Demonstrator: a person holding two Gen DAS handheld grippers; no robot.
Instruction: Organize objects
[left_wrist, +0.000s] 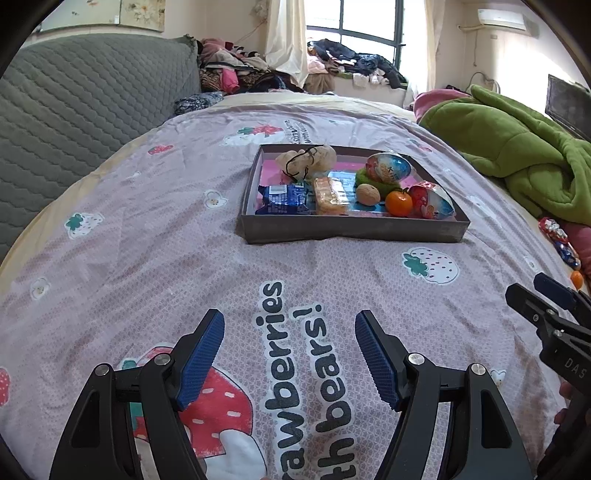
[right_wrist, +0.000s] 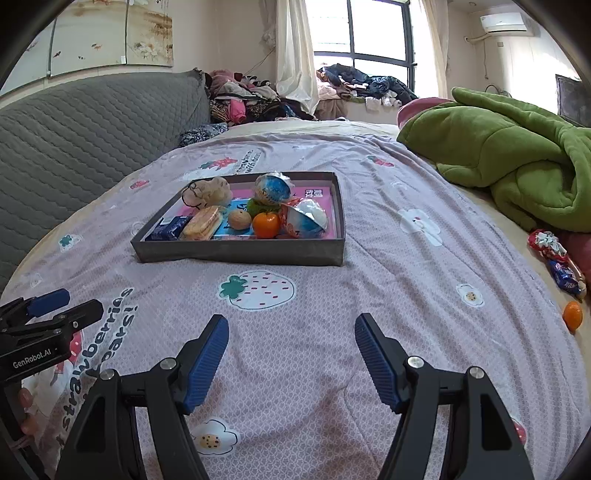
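Left gripper (left_wrist: 290, 326): jaws spread wide, nothing between the blue pads, hovering over the printed bedsheet (left_wrist: 147, 258) above the "strawberries with bears!" lettering. Right gripper (right_wrist: 291, 330): likewise wide open and empty, above the sheet near a strawberry print. Each gripper appears at the edge of the other's view; the two sit side by side, apart.

Right of the right gripper, near the bed's edge: a loose tangerine (right_wrist: 572, 314) on the sheet. Just beyond it, a blue-wrapped candy (right_wrist: 563, 279) and a red-and-white wrapped item (right_wrist: 546, 243), both outside the tray.

Mid-bed: shallow grey tray (left_wrist: 351, 229) with a pink liner. Contents, front row from left: blue snack packet (left_wrist: 284, 199), clear-wrapped biscuit pack (left_wrist: 328, 195), walnut (left_wrist: 368, 194), orange tangerine (left_wrist: 399, 203), foil-wrapped egg-shaped treat (left_wrist: 432, 201) at the right front corner. Back row: beige plush toy (left_wrist: 308, 158) with a black cord, and a second foil egg (left_wrist: 388, 168) resting on a green object (left_wrist: 369, 182). Items are packed touching or just beside one another.

Farther right: crumpled green blanket (right_wrist: 509, 158). Left: grey quilted headboard (right_wrist: 81, 147). Far back: heaped clothes (right_wrist: 251, 99) under the window (right_wrist: 369, 37).
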